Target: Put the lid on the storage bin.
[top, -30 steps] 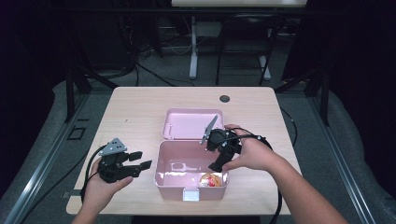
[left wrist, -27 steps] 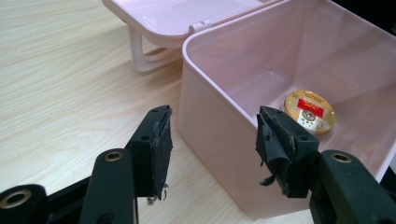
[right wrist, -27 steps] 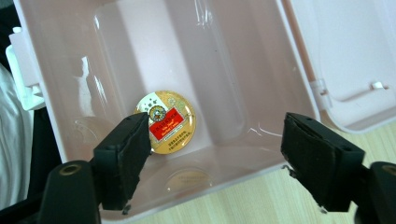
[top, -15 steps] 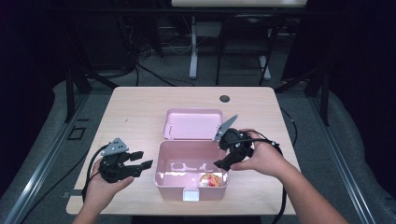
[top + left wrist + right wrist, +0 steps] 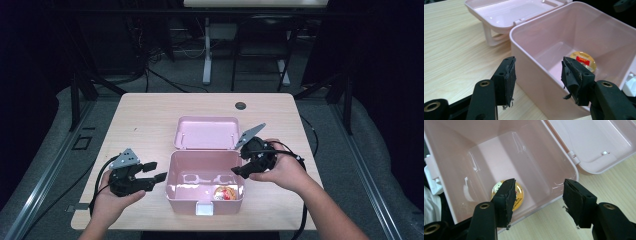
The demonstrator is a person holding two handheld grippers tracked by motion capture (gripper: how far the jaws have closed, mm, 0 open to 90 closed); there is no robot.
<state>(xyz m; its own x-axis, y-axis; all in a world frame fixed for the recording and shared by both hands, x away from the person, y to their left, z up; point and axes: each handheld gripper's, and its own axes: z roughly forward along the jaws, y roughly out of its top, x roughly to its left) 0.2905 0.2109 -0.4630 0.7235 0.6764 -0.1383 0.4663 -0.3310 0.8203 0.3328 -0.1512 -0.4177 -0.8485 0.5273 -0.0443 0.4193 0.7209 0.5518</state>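
Looks like a lab or recording studio, dim and curtained in black. Pale wooden table (image 5: 150,120) lit at centre, cables (image 5: 165,80) trailing over grey floor (image 5: 380,165) at 11 o'clock, metal stand legs (image 5: 206,55) at 12 o'clock.

Bright overhead light falls on the pale wooden table (image 5: 150,125) while the surrounding room stays dark, and white glare shines inside the glossy pink plastic box (image 5: 205,187), slightly soft.
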